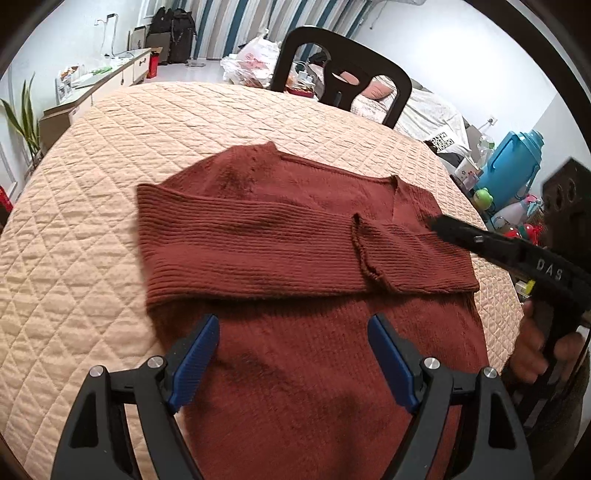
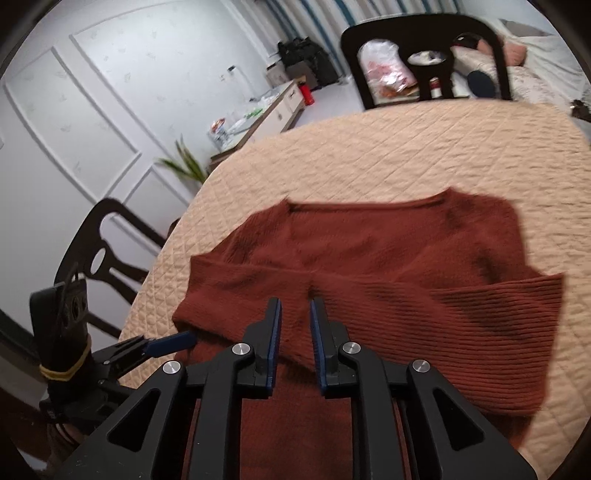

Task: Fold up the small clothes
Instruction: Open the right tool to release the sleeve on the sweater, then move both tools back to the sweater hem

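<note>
A round worktop [image 1: 110,155] covered with a quilted beige cloth fills both views. Behind it stands a dark wooden chair [image 1: 343,70], and a second chair [image 2: 99,254] sits at the worktop's edge in the right wrist view. The room has white panelled walls, striped curtains, a low sideboard [image 1: 110,77] with a plant [image 1: 26,118] beside it, dark bags [image 1: 177,33] on the floor, a plastic bag [image 1: 255,59] and a bed [image 1: 424,107]. A blue jug [image 1: 513,166] and small toys crowd the right side of the left wrist view.

A rust-red knitted sweater [image 1: 295,229] lies flat on the worktop, neckline toward the far chair, with both ribbed sleeves folded across its chest.

The left hand-held gripper [image 1: 291,332] hangs over the sweater's lower body with its blue-padded jaws spread wide and nothing between them. The right hand-held gripper [image 2: 295,310] is over the folded sleeves near the sweater's middle; its jaws stand slightly apart, with a narrow gap, and the pads do not press on the knit. In the left wrist view the right hand-held gripper reaches in from the right, its tip at the sweater's right shoulder, with the person's hand [image 1: 535,350] around its handle.
</note>
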`<state>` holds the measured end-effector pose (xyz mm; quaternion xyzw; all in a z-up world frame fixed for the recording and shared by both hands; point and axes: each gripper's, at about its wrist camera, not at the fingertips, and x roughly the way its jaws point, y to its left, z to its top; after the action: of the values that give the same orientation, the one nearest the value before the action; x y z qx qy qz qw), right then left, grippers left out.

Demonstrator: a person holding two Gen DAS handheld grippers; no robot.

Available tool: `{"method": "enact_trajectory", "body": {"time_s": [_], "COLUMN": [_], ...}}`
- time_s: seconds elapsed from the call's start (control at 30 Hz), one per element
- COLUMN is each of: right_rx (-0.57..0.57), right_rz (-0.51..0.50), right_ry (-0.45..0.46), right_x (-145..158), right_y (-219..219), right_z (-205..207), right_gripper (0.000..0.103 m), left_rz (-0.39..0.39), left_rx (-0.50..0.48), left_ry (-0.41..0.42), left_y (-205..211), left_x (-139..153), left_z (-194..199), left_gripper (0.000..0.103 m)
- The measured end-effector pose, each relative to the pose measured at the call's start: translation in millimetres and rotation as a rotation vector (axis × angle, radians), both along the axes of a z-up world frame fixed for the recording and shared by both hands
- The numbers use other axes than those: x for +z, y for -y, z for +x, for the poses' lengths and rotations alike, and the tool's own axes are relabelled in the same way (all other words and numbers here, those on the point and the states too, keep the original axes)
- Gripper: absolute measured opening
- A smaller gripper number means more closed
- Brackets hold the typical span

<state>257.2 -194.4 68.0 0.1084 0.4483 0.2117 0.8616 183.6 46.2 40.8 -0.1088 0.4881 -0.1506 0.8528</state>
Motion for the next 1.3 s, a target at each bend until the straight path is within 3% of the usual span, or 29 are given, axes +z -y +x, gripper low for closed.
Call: {"method": "enact_trajectory", "body": {"time_s": [0.23,0.43,0.57,0.77,0.9,1.07,1.3], "right_rx": [-0.215,-0.234,-0.234,-0.214,-0.182,-0.196,-0.214], "right_rz": [-0.148,-0.232,-0.213,-0.168,-0.181,-0.251,-0.255], "right_ry": [0.007,-0.074,-0.065,0.030,0.057,0.052,0.054], "right_x": [-2,-30,-31,-4,-6,-20,-30], "right_y": [48,54,58,67,69,73,78], "right_z": [-11,-6,-14,-60,-104,-141,-185], "right_gripper": [0.021,0.021,0.021,0.022,0.047,0.047,0.053], "left_rz": [0.013,0.036,0.038,0.033,0.025,-0.016,-0.050], "left_rx": [0.025,0.012,0.023,0.057,0.064,0.051,0.018], "left_ry": [-0.008,-0.016,-0.005,0.007,0.011,0.004,0.001], "left_y": [-9,-7,-16,-34,-42,-44,-38], "left_x": [-5,-9,-9,-6,-9,-13,-15], "left_z": [-4,-15,-25,-50,-74,-102,-133], "left_gripper": [0.084,0.084,0.084,0.084,0.084,0.084,0.084]}}
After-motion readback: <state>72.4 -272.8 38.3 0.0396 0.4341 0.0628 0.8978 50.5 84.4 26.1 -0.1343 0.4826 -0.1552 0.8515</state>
